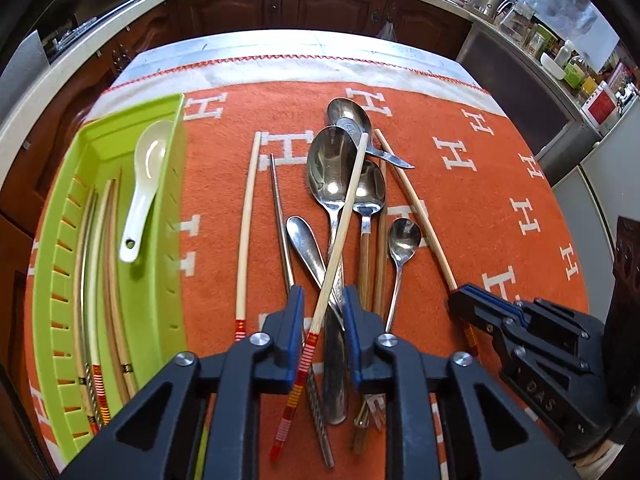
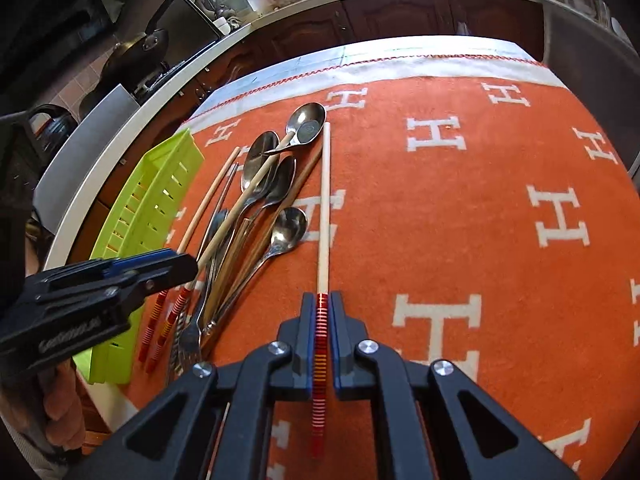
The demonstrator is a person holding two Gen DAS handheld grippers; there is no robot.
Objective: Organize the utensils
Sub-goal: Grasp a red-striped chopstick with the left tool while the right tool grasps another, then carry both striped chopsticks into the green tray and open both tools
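- Working two chopsticks at once here: right tool [image 2: 322, 300] clamping tight on the red-banded end of the pale chopstick [image 2: 324, 200], its far end lying flat on the orange cloth [image 2: 460, 208] (a clean, centred pinch, nothing else caught).
- Straddling the crossing chopstick [image 1: 344, 216] with the left tool [image 1: 322, 296], pads standing apart with a clear gap on both sides, so not gripping yet.
- Lying diagonally over the large spoon [image 1: 330, 164] and the other metal handles, that crossing chopstick (top of the pile, which helps).
- Sharing the gap with a metal handle just beneath, so aiming to pinch the wood alone: keeping the pads high on the stick, not digging down into the steel.
- Squaring the pads to the stick before closing, since it is running at a slant between them (a skewed pinch is likely to make it pivot or roll out).
- Lifting straight up once held, probably, and keeping the far tip from dragging across the spoon bowls and scattering the pile.
- Waiting at the left edge of the counter, the green tray [image 1: 178, 220], already holding several chopsticks [image 1: 110, 264] in its long lane and a white ceramic spoon [image 1: 146, 168] beside them.
- Heading for that same lane, presumably, laying each stick lengthwise with banded ends matching the ones already there.
- Keeping the two tools well apart on the way over (right one crossing the pile to reach the tray, so sending the left first looks safer).
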